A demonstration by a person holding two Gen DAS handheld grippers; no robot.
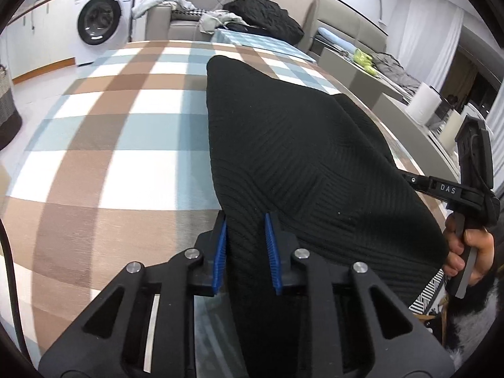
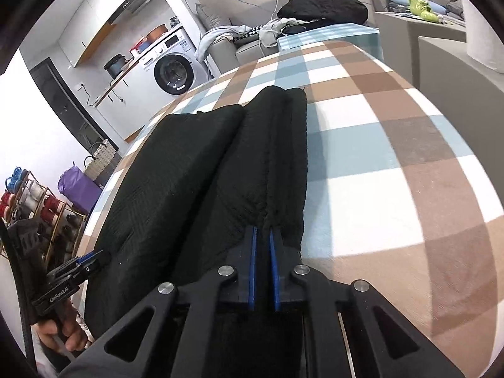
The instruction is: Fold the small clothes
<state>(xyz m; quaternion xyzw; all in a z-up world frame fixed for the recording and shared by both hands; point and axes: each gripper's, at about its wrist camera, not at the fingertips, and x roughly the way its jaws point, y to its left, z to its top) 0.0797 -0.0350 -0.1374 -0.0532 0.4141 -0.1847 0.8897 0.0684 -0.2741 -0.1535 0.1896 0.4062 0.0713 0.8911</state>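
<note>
A black ribbed knit garment (image 1: pixel 302 157) lies on the checked tablecloth (image 1: pixel 110 126), partly folded lengthwise. My left gripper (image 1: pixel 247 220) has its blue pads around the garment's near left corner, with fabric between them and a small gap. My right gripper (image 2: pixel 263 231) is shut on the garment's (image 2: pixel 195 182) near right edge, where a folded strip runs away from it. The right gripper shows at the right edge of the left wrist view (image 1: pixel 441 189). The left gripper shows at the lower left of the right wrist view (image 2: pixel 91 260).
A washing machine (image 1: pixel 100 22) stands beyond the table. A sofa with a black cushion (image 1: pixel 264 15) and loose clothes sits behind it. A shoe rack (image 2: pixel 34 208) and a purple bag (image 2: pixel 78 186) stand on the floor at left.
</note>
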